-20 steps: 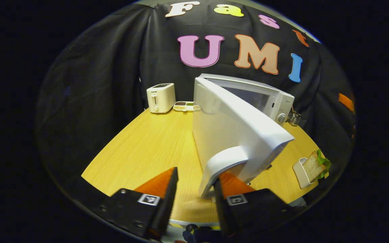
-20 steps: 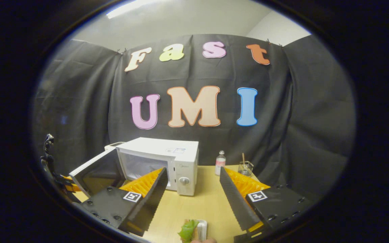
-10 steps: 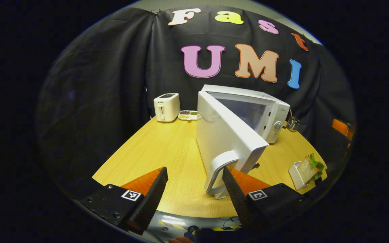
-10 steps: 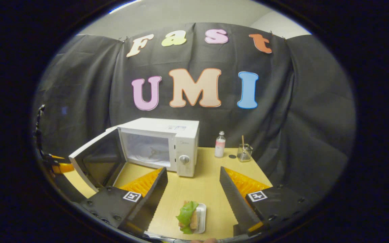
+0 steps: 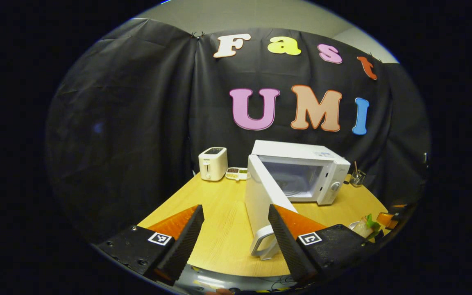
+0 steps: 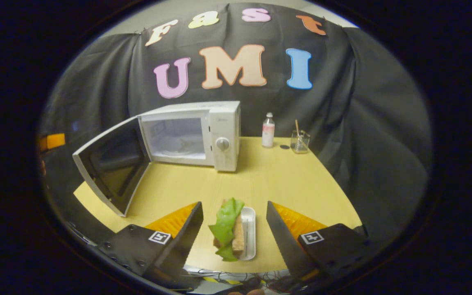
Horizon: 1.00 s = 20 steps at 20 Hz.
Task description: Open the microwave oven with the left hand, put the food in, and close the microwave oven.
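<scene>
The sandwich (image 6: 228,229) lies in a small white dish (image 6: 249,233) near the table's (image 6: 285,180) front edge, in front of the open microwave (image 6: 203,133), between the right gripper's (image 6: 234,229) spread fingers, untouched. The left gripper (image 5: 234,237) is spread too, empty, beside the door handle (image 5: 262,241).

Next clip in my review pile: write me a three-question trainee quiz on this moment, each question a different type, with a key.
1. True or false: the microwave door stands open.
2. Multiple choice: the sandwich in its white holder sits
A) inside the microwave
B) on the table, in front of the open right gripper
C) on top of the toaster
3. Fill in: the left gripper is open and its fingers are ____ of the door handle.

Key: 1 true; 2 B; 3 clear (not gripping it).
</scene>
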Available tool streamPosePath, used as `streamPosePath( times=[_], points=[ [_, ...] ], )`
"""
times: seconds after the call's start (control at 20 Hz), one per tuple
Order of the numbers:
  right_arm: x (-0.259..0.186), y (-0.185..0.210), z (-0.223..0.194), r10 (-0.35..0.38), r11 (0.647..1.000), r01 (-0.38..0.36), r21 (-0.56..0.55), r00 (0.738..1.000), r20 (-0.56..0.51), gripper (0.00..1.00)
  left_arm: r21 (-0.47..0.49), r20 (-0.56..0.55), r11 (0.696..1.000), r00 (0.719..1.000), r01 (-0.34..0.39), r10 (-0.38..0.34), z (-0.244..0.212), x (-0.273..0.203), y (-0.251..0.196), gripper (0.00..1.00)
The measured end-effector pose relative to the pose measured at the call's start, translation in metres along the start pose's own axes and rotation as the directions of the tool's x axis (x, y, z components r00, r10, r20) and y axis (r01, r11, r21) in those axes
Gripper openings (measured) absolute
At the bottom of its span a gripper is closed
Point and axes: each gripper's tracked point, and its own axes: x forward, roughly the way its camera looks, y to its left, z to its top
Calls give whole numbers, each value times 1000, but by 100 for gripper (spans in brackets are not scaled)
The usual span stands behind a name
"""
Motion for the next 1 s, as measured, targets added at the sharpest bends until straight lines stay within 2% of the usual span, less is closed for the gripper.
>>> streamPosePath(
  times=[0.15,0.45,0.5,0.55,0.65,0.7,0.75,0.85,0.9,0.95,1.0],
  points=[
    [6,-3,-28,8,1000,-8,1,997,-71,98,38,58,999,998,-14,12,21,1,-3,96],
    [19,-1,-65,17,1000,-14,16,985,-174,96,10,82,1000,997,2,-3,29,6,-15,96],
    [20,-2,-67,18,1000,-14,22,983,-181,88,9,85,1000,996,4,-4,30,6,-15,94],
    [21,-1,-70,21,999,-16,27,982,-189,84,8,87,1000,996,3,-4,31,7,-14,96],
    [21,-8,-72,-8,1000,13,24,981,-196,63,2,99,1000,995,4,-4,37,7,-13,94],
    [26,-7,-76,2,999,6,40,978,-206,51,-1,105,1000,995,3,-3,38,9,-13,96],
    [23,-4,-77,8,999,4,52,974,-225,46,-3,107,1000,994,3,-2,39,10,-13,96],
    [18,-2,-79,22,998,-7,62,966,-256,46,-13,108,1000,994,16,-15,39,12,-16,96],
    [18,-2,-77,24,998,-7,69,968,-251,36,-22,102,1000,995,22,-20,37,14,-17,96],
    [16,0,-80,31,997,-11,75,961,-274,36,-30,101,999,995,24,-21,37,15,-18,96],
    [16,-1,-78,28,997,-7,77,959,-282,29,-37,103,999,994,27,-23,37,16,-19,94]
  ],
)
